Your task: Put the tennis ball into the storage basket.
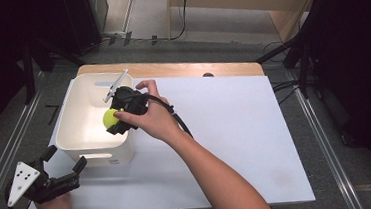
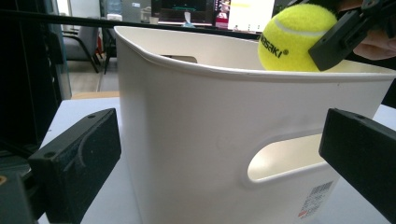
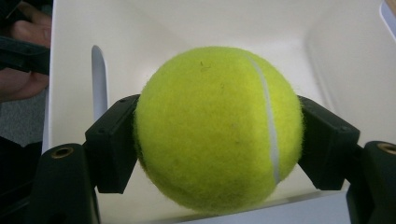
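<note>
A yellow-green tennis ball [image 3: 217,128] sits clamped between the two black jaws of the right hand-held gripper [image 1: 119,114] — in the right gripper view a jaw presses on each side of it, and a white seam curves down its right half. In the high view the ball [image 1: 109,117] hangs over the inside of a white plastic bin [image 1: 71,138], near the bin's right wall and above its floor. From the left gripper view it shows just above the bin's near rim, with black lettering on its felt.

The bin stands on the left part of a white sheet [image 1: 235,130] that covers the desk [image 1: 170,68], whose wooden edge shows along the far side. It has a cut-out handle in its near wall [image 2: 285,158] and a barcode sticker [image 2: 317,198] near the bottom corner.

The right hand [image 1: 149,118] reaches in over the bin's right rim, and a black cable trails back along the forearm.

The left hand-held gripper [image 1: 66,174] rests low at the front left corner of the sheet, just short of the bin's near wall — its jaws stand wide apart and hold nothing, framing that wall in its own view. A grey three-cornered plate [image 1: 21,181] tops it.
</note>
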`<control>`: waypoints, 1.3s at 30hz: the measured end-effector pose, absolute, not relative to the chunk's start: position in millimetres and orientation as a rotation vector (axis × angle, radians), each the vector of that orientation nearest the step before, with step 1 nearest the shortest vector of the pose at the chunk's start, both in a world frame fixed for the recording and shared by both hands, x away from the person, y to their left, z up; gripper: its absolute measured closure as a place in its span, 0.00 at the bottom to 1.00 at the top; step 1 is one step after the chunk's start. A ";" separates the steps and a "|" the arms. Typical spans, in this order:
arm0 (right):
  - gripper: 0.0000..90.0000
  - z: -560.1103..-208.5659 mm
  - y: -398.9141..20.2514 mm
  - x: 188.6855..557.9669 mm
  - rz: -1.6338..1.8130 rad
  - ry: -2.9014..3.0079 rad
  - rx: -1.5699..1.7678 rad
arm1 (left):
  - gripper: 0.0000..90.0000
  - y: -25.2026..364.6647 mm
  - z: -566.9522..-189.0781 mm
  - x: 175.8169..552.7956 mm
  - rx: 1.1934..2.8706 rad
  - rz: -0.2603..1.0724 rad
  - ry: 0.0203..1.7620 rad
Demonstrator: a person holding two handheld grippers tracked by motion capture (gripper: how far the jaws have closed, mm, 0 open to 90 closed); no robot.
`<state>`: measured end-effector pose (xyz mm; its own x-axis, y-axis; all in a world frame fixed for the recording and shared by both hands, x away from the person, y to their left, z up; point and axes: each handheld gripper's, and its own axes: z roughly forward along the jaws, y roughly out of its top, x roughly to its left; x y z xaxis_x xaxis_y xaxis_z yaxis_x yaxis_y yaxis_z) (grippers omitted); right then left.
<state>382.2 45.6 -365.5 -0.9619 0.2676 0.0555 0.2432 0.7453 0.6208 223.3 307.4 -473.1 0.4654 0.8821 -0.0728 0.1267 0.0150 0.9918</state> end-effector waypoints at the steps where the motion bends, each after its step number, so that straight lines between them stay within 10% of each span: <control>1: 0.25 -366.2 45.6 381.6 1.012 2.905 0.437 | 0.00 307.3 -473.1 223.3 1.453 0.751 0.942; 39: 0.10 -366.8 30.6 375.2 1.055 2.777 0.410 | 0.00 307.1 -472.9 223.3 1.465 0.753 0.945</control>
<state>375.2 30.6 -366.8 -0.9526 0.3021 -0.0361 0.2020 0.7167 0.6675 223.3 307.1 -472.9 0.4643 0.8832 -0.0664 0.1320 0.0051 0.9912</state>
